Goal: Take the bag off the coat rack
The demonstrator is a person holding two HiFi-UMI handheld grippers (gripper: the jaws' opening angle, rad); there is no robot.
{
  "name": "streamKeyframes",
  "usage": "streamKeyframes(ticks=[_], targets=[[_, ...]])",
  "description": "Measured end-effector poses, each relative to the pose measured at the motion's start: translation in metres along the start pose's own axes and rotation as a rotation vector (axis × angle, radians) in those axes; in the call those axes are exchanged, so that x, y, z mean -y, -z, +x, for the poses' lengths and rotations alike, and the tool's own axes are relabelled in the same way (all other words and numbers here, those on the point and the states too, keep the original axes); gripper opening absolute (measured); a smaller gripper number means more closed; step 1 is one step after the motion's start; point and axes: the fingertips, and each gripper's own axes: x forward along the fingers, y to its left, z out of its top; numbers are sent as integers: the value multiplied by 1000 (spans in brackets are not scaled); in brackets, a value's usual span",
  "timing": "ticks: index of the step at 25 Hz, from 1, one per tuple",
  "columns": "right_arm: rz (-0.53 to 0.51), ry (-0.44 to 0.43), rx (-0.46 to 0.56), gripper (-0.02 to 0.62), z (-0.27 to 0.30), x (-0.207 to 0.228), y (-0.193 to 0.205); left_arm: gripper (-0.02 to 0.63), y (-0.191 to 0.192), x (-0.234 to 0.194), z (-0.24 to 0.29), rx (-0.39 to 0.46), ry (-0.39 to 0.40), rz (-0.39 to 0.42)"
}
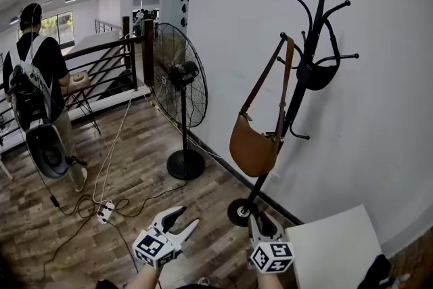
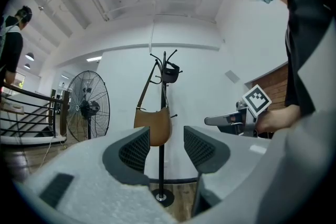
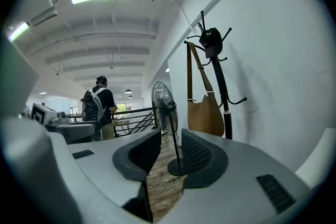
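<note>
A tan shoulder bag (image 1: pixel 254 145) hangs by its brown strap from an upper hook of the black coat rack (image 1: pixel 304 71), which stands against the white wall. A small dark item sits higher on the rack. Both grippers are low in the head view, well short of the rack. My left gripper (image 1: pixel 186 216) is open and empty. My right gripper (image 1: pixel 265 223) is near the rack's round base, also open and empty. The left gripper view frames the bag (image 2: pixel 153 126) between its open jaws, far off. In the right gripper view the bag (image 3: pixel 206 117) hangs up and to the right.
A black pedestal fan (image 1: pixel 179 78) stands left of the rack. Cables and a power strip (image 1: pixel 105 212) lie on the wood floor. A person with a backpack (image 1: pixel 40 91) stands far left by a railing (image 1: pixel 108 57). A white slab (image 1: pixel 335 247) lies at the lower right.
</note>
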Motion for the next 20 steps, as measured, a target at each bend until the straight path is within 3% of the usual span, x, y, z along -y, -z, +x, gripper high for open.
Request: streamKeyframes(ticks=[8, 20], targets=[[-16, -33, 17, 109, 43, 32, -10, 195, 1, -21, 53, 10, -13, 20], [7, 36, 46, 109, 90, 72, -21, 195, 12, -57, 109, -22, 17, 3]])
